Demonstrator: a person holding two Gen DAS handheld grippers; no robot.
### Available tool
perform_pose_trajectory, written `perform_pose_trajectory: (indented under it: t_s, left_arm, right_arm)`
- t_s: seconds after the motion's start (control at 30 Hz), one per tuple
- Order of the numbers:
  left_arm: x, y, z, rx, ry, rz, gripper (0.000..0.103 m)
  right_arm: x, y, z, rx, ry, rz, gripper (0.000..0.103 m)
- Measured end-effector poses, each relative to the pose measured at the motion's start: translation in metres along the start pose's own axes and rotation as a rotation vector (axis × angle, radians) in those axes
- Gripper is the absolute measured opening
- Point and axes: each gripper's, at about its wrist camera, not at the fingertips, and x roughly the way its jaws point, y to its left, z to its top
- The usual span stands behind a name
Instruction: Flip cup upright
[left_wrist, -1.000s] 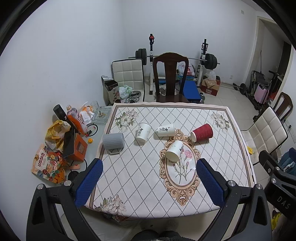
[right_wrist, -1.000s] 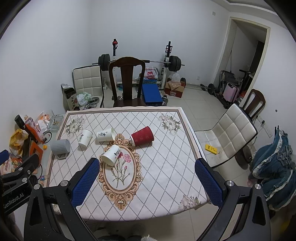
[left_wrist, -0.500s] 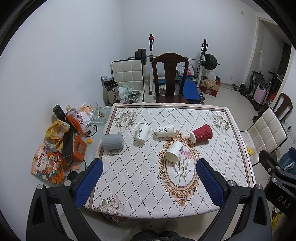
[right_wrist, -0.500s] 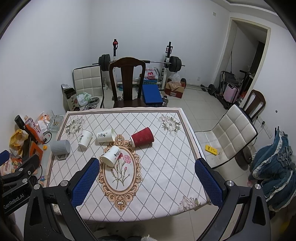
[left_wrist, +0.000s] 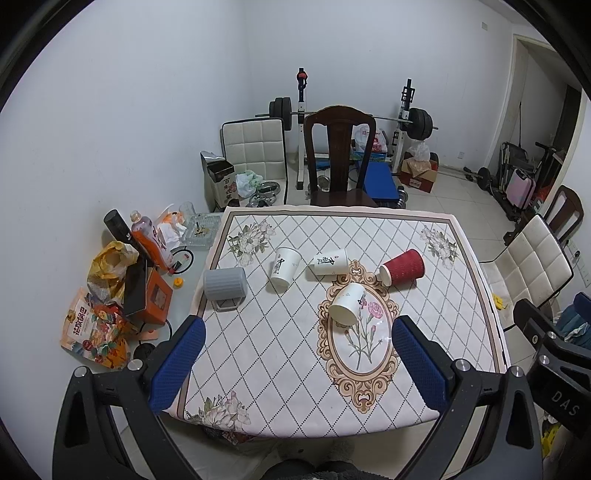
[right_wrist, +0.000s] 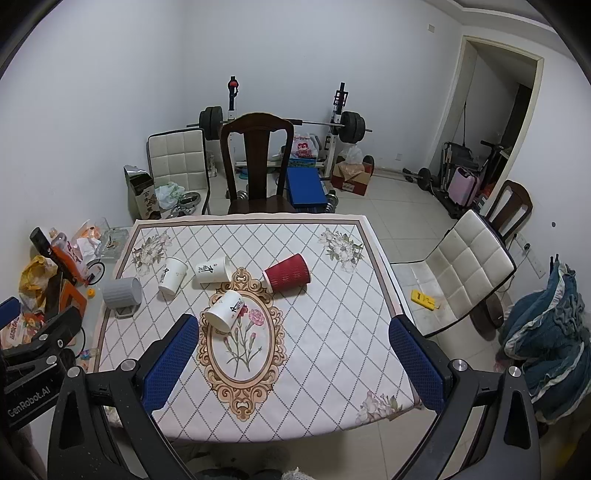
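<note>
Probably light and easily crushed, the white paper cup (left_wrist: 347, 304) lies tipped at frame centre; grip its sidewall gently. Left gripper (left_wrist: 297, 363) and right gripper (right_wrist: 293, 363) gape wide, empty.

Ahead of the blue-padded left gripper (left_wrist: 295, 350), the tablecloth (left_wrist: 280, 332) showed a cream diamond lattice with floral corners. 3 white cups (left_wrist: 347, 304) bore black characters; 1 cup (left_wrist: 402, 266) was ribbed red.

Red ribbed cup (left_wrist: 402, 267) (right_wrist: 287, 273) lies sideways beside the tablecloth's medallion.
</note>
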Motion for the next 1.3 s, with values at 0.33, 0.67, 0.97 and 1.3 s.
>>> perform_pose_trajectory:
  t_s: [0.33, 0.67, 0.97, 1.3]
  left_arm:
    - [0.019, -0.003, 0.007, -0.014, 0.025, -0.007, 0.103]
    - [0.121, 0.001, -0.009, 0.014, 0.171, -0.044, 0.103]
    - [0.21, -0.035, -0.008, 0.113, 0.318, -0.025, 0.103]
    - [0.307, -0.119, 0.027, 0.236, 0.425, 0.003, 0.103]
  right_arm:
    - [0.007, 0.002, -0.001, 0.023, 0.033, -0.002, 0.103]
    - [0.112, -0.008, -0.041, 0.115, 0.261, -0.119, 0.103]
    - [0.236, -0.047, -0.067, 0.179, 0.47, -0.162, 0.103]
    - [0.358, -0.085, -0.057, 0.202, 0.607, -0.131, 0.103]
